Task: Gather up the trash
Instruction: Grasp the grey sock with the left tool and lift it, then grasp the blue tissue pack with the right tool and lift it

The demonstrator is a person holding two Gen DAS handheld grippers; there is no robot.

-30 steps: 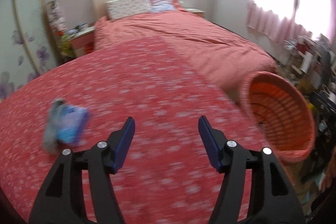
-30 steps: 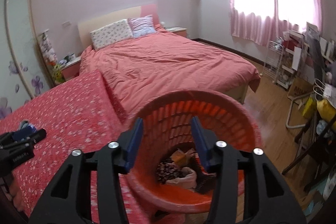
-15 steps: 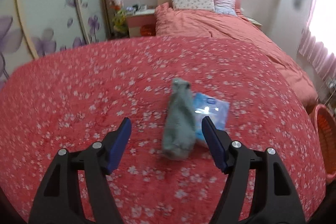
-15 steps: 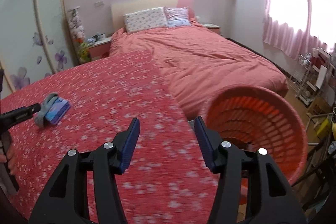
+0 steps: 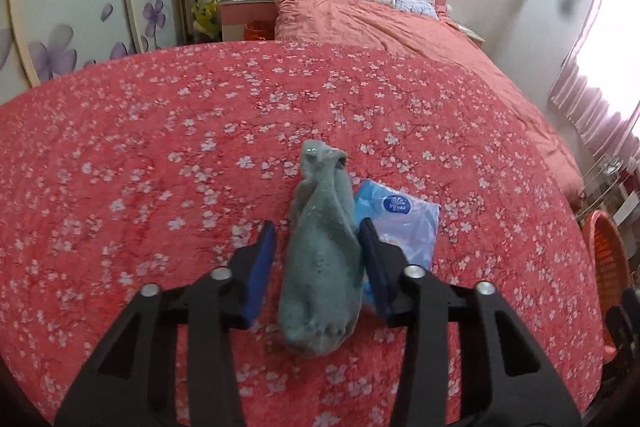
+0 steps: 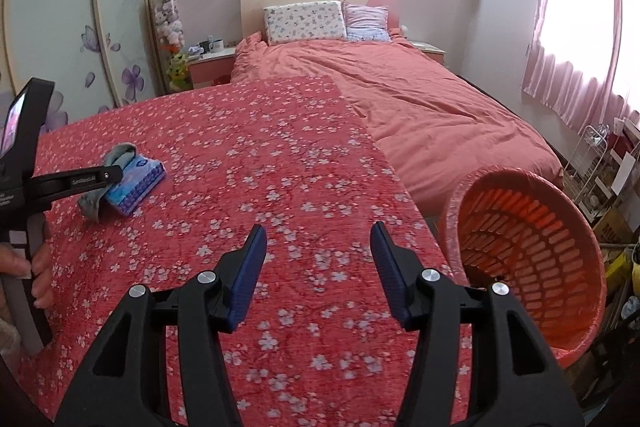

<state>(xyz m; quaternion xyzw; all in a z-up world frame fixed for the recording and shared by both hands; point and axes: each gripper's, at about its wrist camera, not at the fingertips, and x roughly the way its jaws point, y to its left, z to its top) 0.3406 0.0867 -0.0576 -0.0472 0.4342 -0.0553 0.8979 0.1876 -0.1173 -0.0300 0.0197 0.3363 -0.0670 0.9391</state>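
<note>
Left tongs [image 5: 318, 259]: spread, one finger on each side of the grey-green sock [image 5: 320, 267]; I see the right pad close against the sock's edge and a narrow gap on the left, so nothing is pinched. In my right view these tongs [image 6: 105, 174] reach in from the left over the same items.

Right tongs [image 6: 318, 267]: spread wide, holding nothing, above bare cloth.

Grey-green sock: lies lengthwise on the tabletop [image 5: 120, 167], which is covered in red cloth with white blossoms. Its right edge overlaps the blue tissue pack [image 5: 404, 219].

Blue tissue pack: flat on the tabletop, just beside and partly under the sock; also seen from my right side [image 6: 136, 187].

Orange basket [image 6: 532, 251]: slatted plastic, tilted with its mouth toward me, at the tabletop's right edge, well apart from the sock.

Bed [image 6: 420, 107]: beyond, with coral duvet and two pillows.
</note>
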